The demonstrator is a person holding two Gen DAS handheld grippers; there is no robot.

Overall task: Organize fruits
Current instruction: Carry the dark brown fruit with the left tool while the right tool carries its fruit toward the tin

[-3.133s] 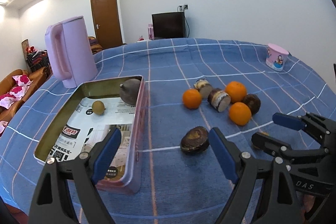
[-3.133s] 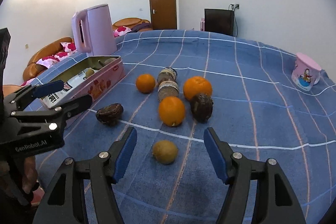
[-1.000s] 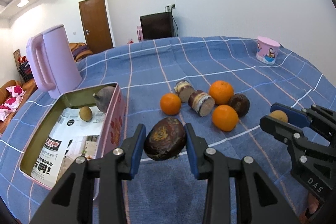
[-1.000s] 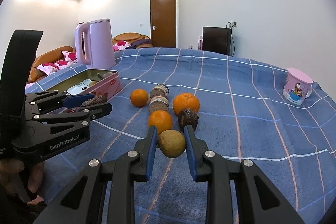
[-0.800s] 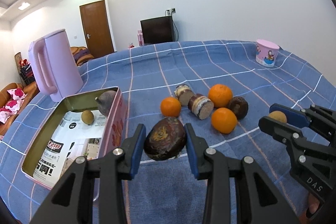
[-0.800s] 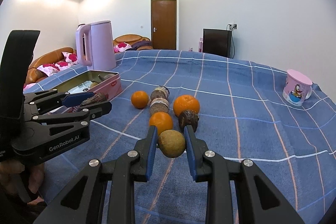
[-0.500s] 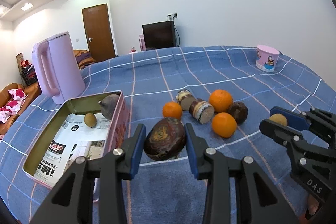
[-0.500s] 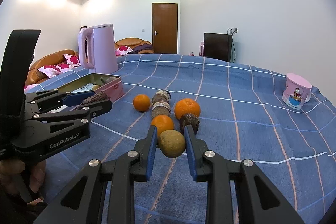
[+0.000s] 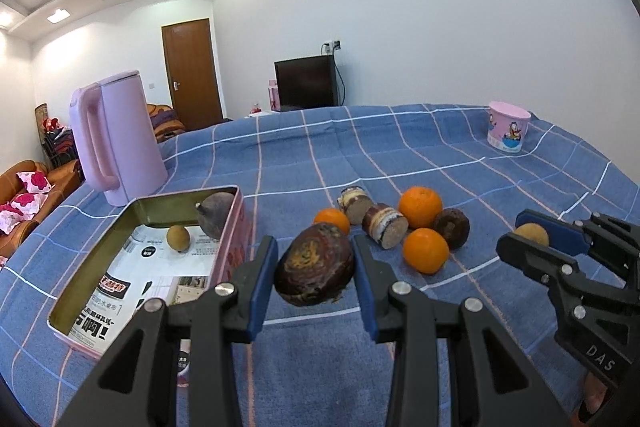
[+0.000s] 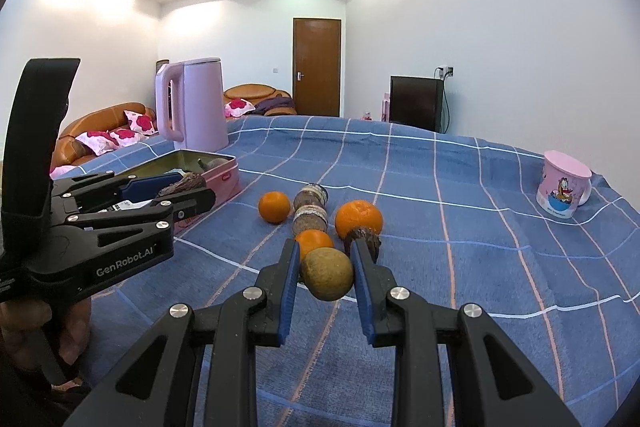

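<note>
My left gripper is shut on a dark brown wrinkled fruit, held above the blue cloth just right of the pink tin. The tin holds a small tan fruit and a dark purple fruit. My right gripper is shut on a tan round fruit, also held in the air. On the cloth lie three oranges, a dark fruit and two brown cut cylinders. The left gripper also shows in the right wrist view.
A pink kettle stands behind the tin. A pink cartoon mug stands at the far right of the table. The blue checked cloth covers the table. Sofas, a door and a TV lie beyond.
Both grippers closed on their fruits and lifted them off the cloth; over the last second both have kept rising slightly with the fruits held.
</note>
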